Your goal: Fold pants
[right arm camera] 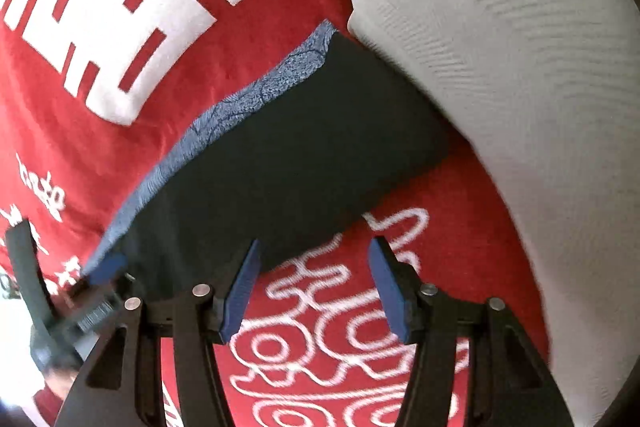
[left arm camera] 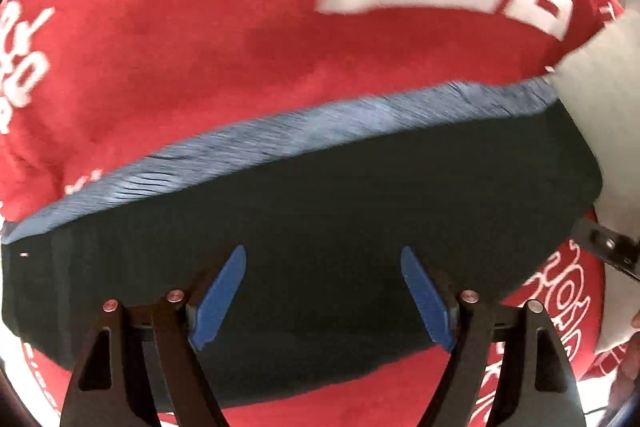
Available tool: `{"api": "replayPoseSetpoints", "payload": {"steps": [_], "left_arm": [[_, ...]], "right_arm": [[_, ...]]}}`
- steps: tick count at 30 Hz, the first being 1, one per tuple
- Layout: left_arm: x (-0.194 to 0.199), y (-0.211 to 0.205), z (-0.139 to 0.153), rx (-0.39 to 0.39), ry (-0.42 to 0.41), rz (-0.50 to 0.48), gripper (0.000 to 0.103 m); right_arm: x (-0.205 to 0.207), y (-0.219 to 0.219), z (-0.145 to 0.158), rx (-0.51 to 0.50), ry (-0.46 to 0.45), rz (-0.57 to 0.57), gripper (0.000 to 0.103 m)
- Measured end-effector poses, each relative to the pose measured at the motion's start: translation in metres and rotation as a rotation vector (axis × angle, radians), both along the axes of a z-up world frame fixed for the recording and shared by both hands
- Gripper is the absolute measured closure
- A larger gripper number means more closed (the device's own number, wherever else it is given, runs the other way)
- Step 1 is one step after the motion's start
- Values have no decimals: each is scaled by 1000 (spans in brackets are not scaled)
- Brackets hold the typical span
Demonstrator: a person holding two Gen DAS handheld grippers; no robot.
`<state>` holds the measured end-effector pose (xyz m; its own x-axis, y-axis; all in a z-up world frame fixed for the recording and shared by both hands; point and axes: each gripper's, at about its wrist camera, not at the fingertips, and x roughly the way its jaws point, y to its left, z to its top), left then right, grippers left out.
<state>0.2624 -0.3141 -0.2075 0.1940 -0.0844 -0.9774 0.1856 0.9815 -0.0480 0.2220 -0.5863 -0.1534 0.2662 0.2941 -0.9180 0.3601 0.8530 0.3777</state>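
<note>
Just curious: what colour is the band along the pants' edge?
Mottled blue band on dark pants; clearest in the right wrist view.

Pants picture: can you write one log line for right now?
pants: folded, lying on red blanket | left gripper: open, empty | right gripper: open, empty

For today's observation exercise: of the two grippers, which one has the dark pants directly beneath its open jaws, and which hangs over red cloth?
The left gripper hangs over the dark pants. The right gripper stands past their edge, with white-patterned red cloth between its fingers.
</note>
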Motion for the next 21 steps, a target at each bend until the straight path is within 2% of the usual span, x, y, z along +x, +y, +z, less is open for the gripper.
{"api": "replayPoseSetpoints", "payload": {"steps": [2,5,8,10,11,13,15,18,21], "left_arm": [[-4,-4,-10,9,13,0,22],[-3,2,-13,7,17,7,22],[-7,4,-12,9,29,1,22],[-12,6,-17,12,30,-14,21],[-14,9,-17,10,27,-12,21],[-4,11,-16,4,35,-1,21],[-6,19,-14,-1,44,16,21],[-10,37,-13,-2,60,40,21],[-27,56,-7,-8,72,73,21]], "right_arm": [[7,-4,-4,21,4,-37,47],[34,-1,-6,-7,12,-58,97],[36,4,7,-46,-28,-21,97],[30,6,-3,-86,14,11,96],[27,2,-13,-73,48,-6,87],[27,-3,-11,-36,38,-42,75],[22,-6,-1,-73,48,-29,46],[14,-2,13,-100,47,13,42],[-2,3,17,-103,88,40,42]]}}
